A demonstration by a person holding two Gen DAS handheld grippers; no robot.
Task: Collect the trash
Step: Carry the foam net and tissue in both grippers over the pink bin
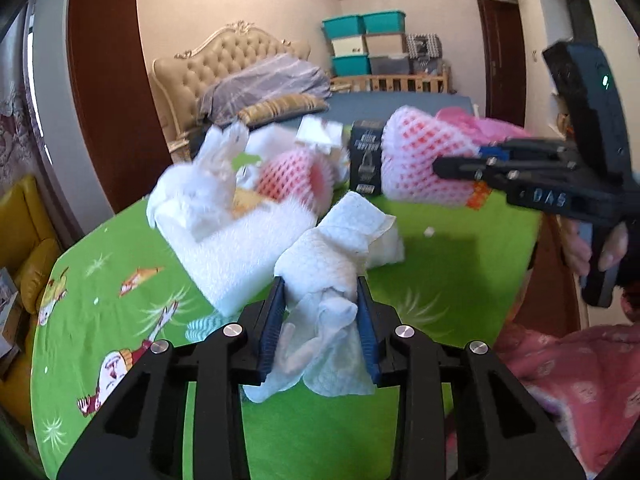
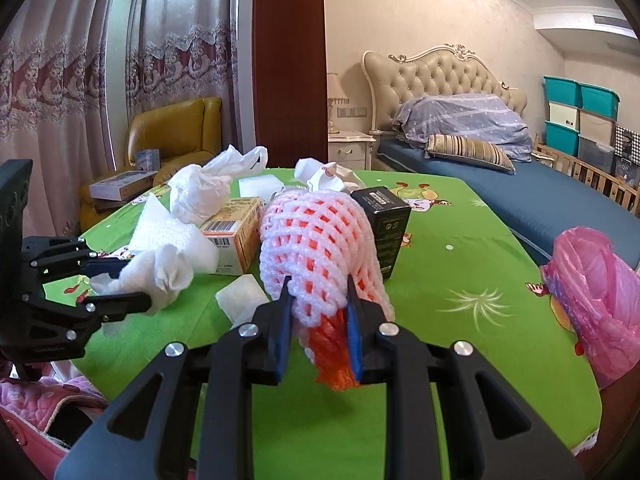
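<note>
My left gripper (image 1: 320, 284) is shut on a crumpled white paper towel (image 1: 332, 264), its blue pads pressing both sides; in the right wrist view it (image 2: 148, 294) comes in from the left with that paper towel (image 2: 160, 270). My right gripper (image 2: 318, 288) is shut on a pink-and-white foam fruit net (image 2: 316, 240) with an orange end hanging below. From the left wrist view the right gripper (image 1: 440, 168) holds that fruit net (image 1: 416, 160) above the green tablecloth (image 1: 460, 248). A pink plastic bag (image 2: 596, 300) sits at the table's right edge.
More trash lies on the table: a white foam sheet (image 1: 240, 252), a second fruit net (image 1: 288, 176), a white plastic bag (image 2: 200, 192), an orange carton (image 2: 236, 228), a black box (image 2: 384, 224), a small foam piece (image 2: 240, 298). A bed (image 2: 520, 196) stands behind.
</note>
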